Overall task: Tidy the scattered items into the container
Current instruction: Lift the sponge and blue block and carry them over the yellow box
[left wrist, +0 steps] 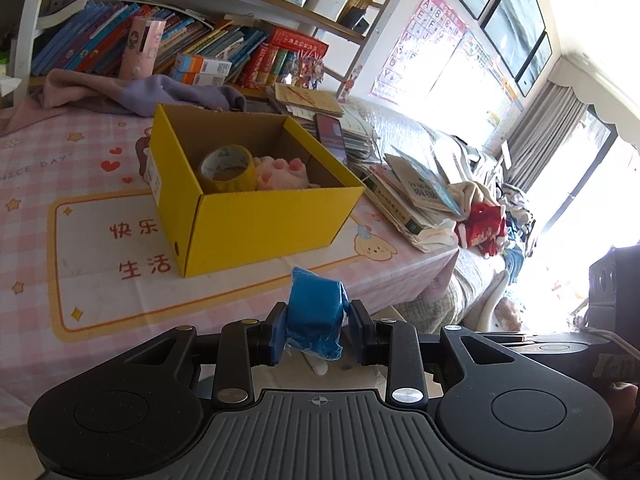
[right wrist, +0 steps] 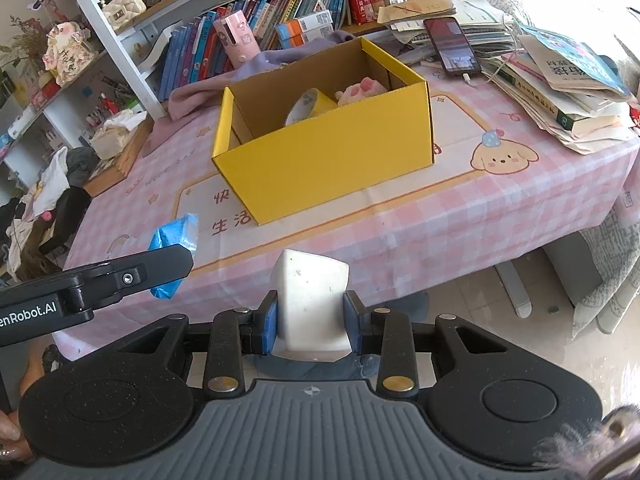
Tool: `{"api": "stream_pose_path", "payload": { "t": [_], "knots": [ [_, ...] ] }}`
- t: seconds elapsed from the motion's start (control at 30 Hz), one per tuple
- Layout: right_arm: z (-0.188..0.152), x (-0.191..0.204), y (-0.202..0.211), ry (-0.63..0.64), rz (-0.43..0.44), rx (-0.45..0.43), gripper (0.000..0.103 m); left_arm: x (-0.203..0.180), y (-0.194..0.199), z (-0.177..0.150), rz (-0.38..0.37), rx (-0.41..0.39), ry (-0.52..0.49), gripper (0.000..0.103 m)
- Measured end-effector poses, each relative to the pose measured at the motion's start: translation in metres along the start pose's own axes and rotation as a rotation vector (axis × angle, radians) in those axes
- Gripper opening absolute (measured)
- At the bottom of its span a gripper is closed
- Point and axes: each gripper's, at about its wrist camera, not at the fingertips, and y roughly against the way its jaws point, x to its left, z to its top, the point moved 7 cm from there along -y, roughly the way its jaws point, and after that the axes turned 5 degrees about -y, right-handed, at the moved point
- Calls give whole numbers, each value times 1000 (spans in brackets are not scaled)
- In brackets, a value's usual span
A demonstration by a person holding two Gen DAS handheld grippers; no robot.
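A yellow cardboard box (left wrist: 260, 220) stands open on the pink checked tablecloth; it also shows in the right wrist view (right wrist: 320, 160). Inside lie a yellow tape roll (left wrist: 228, 168) and a pink paw-shaped plush (left wrist: 284, 174). My left gripper (left wrist: 318, 330) is shut on a blue plastic-wrapped packet (left wrist: 316, 312), held in front of the box near the table's front edge. The packet also shows in the right wrist view (right wrist: 174, 240). My right gripper (right wrist: 312, 322) is shut on a white block-shaped object (right wrist: 310, 304), held over the table's front edge.
A phone (right wrist: 452, 46) and stacks of books and papers (right wrist: 560, 92) lie at the table's right. A purple cloth (left wrist: 132, 94) lies behind the box. A bookshelf (left wrist: 160, 40) stands at the back, with a pink cylinder (left wrist: 142, 48).
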Motion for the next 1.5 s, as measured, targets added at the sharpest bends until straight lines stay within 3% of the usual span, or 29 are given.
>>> {"api": "stream_pose_path", "payload": {
  "t": [0.33, 0.5, 0.77, 1.13, 1.5],
  "knots": [
    [45, -17, -21, 4, 20, -46, 31, 5, -29, 31, 19, -38, -44, 31],
    [81, -23, -31, 37, 48, -95, 30, 4, -46, 63, 49, -93, -71, 31],
    [155, -38, -52, 112, 97, -131, 30, 16, -85, 108, 194, -116, -48, 31],
    [220, -39, -129, 283, 212, -36, 30, 43, -144, 121, 449, -25, -12, 31],
    [252, -17, -204, 417, 251, 42, 30, 61, -190, 117, 563, 108, -46, 31]
  ]
}}
